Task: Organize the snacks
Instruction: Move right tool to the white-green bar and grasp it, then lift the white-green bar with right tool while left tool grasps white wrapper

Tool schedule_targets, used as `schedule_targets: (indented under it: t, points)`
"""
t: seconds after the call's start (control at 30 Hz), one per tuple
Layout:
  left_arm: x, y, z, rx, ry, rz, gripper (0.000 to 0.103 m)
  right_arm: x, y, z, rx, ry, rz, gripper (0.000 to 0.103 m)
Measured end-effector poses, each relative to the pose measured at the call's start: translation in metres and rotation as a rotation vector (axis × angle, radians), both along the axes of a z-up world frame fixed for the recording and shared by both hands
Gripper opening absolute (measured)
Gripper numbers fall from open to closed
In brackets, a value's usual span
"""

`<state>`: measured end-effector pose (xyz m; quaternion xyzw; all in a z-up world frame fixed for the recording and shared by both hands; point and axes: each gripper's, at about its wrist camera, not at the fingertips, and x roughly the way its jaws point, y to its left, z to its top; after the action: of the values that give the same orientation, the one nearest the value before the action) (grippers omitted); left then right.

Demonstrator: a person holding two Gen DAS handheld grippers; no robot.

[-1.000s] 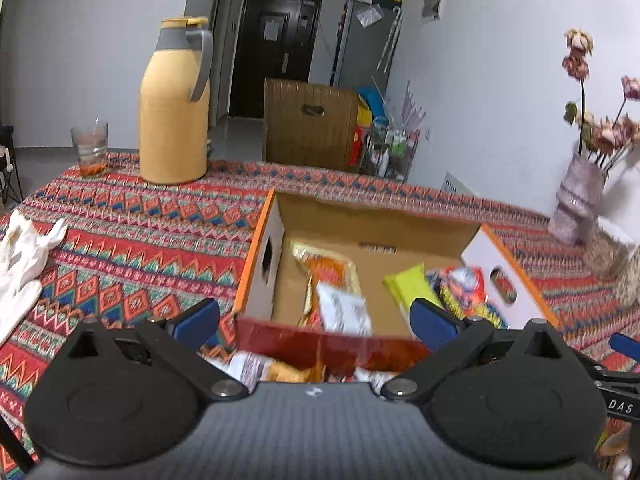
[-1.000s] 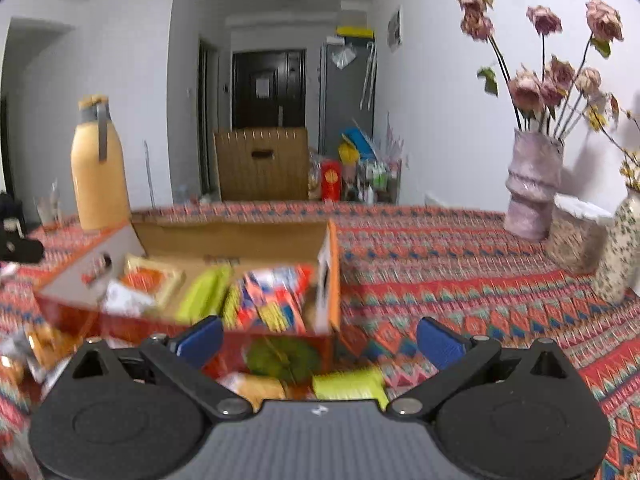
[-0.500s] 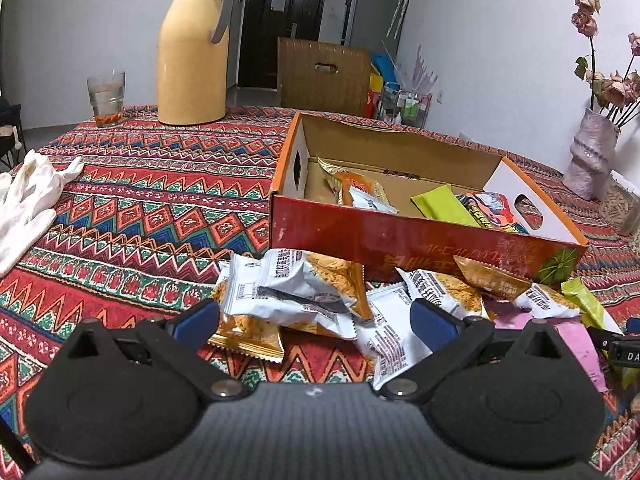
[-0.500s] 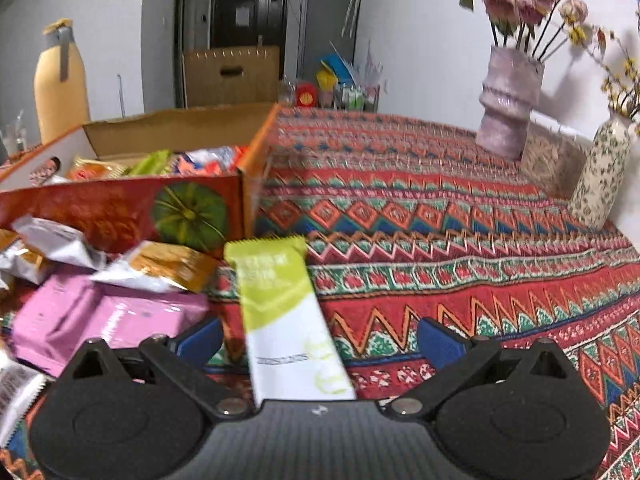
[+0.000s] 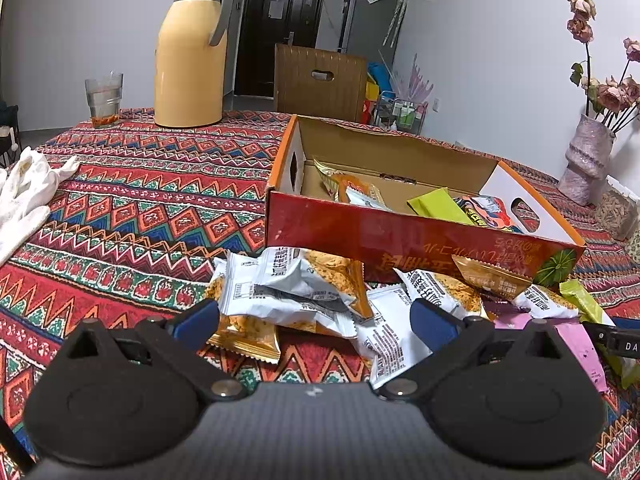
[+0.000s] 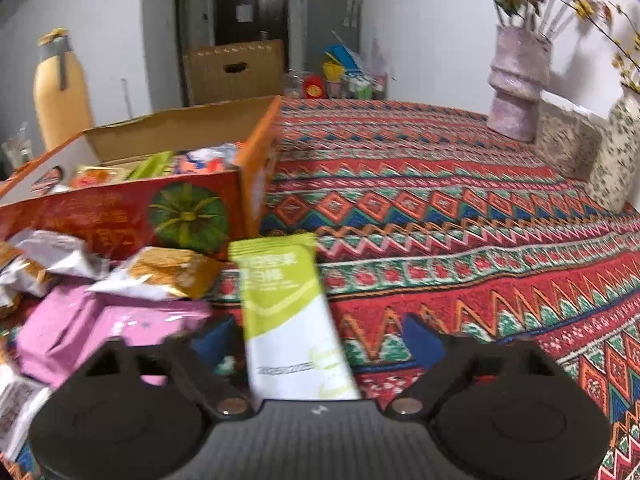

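Observation:
An open red cardboard box point(image 5: 400, 236) with several snack packets inside stands on the patterned tablecloth; it also shows in the right wrist view point(image 6: 120, 212). Loose white-and-orange snack packets point(image 5: 288, 288) lie in front of it. My left gripper point(image 5: 316, 322) is open, low over these packets. My right gripper point(image 6: 320, 338) is open around a green-and-white snack packet point(image 6: 284, 312) that lies flat between the fingers. Pink packets point(image 6: 92, 324) and a gold packet point(image 6: 164, 272) lie to its left.
A yellow thermos point(image 5: 190, 48) and a glass point(image 5: 103, 98) stand at the far left. White cloth gloves point(image 5: 28, 192) lie at the left edge. A pink vase with flowers point(image 6: 516, 80) and a patterned vase point(image 6: 618, 152) stand at the right.
Both grippers have dropped from above the box to the table in front of it. The right gripper has closed in on the green-and-white packet, which now lies between its fingers.

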<state>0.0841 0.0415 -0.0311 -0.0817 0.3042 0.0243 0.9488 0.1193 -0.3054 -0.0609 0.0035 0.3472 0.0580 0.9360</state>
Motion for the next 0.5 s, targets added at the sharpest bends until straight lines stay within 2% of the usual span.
schedule_targets:
  t: [0.03,0.07,0.17,0.37,0.5]
  points:
    - [0.0,0.0,0.0,-0.002,0.0,-0.001,0.103,-0.002,0.002,0.002,0.001,-0.004,0.016,0.044]
    - [0.0,0.0,0.0,-0.002,-0.001,0.0,0.103,-0.004,0.005,0.003,0.0,-0.001,0.029,0.037]
    - [-0.001,0.001,0.0,-0.008,-0.007,0.001,0.103,-0.012,0.011,0.005,-0.005,-0.02,0.012,0.034]
    - [-0.002,0.001,0.003,-0.01,-0.005,0.003,0.103,-0.037,0.015,0.012,0.053,-0.126,-0.061,0.034]
    - [-0.005,-0.002,0.009,-0.003,0.021,-0.011,0.103,-0.055,0.021,0.018,0.055,-0.183,-0.065,0.034]
